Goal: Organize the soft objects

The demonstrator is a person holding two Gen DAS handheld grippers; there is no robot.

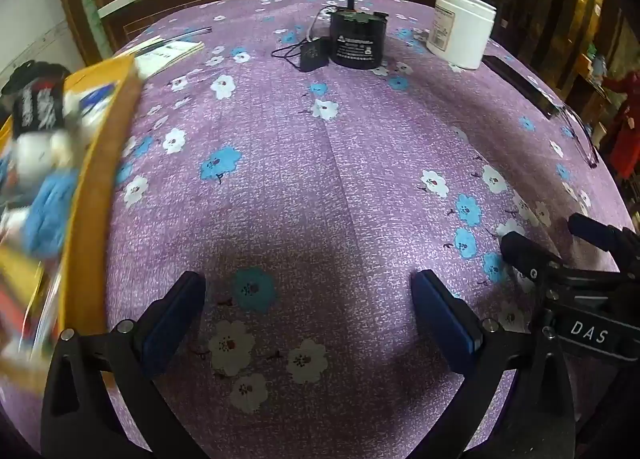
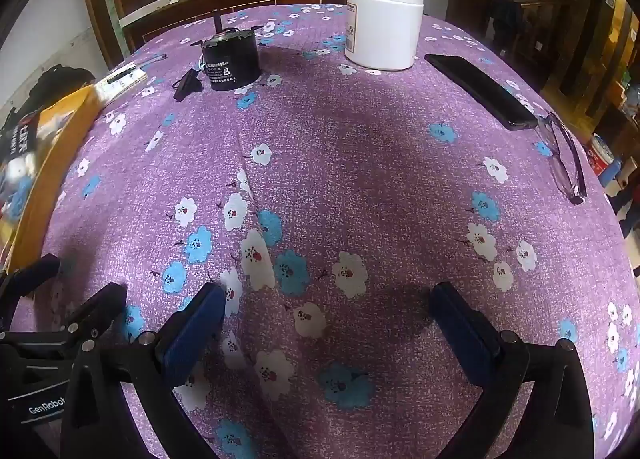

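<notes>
My left gripper (image 1: 308, 307) and right gripper (image 2: 328, 315) hang side by side over the purple flowered cloth (image 1: 320, 179) on the bench, both with jaws spread wide and nothing between them. The soft toys (image 1: 44, 163), blurred, lie in the yellow box (image 1: 96, 187) at the bench's left edge. Across the bench stand a black canister (image 2: 232, 61) and a white jar (image 2: 384, 27), with a phone (image 2: 480, 91) and glasses (image 2: 564, 155) to the right.
</notes>
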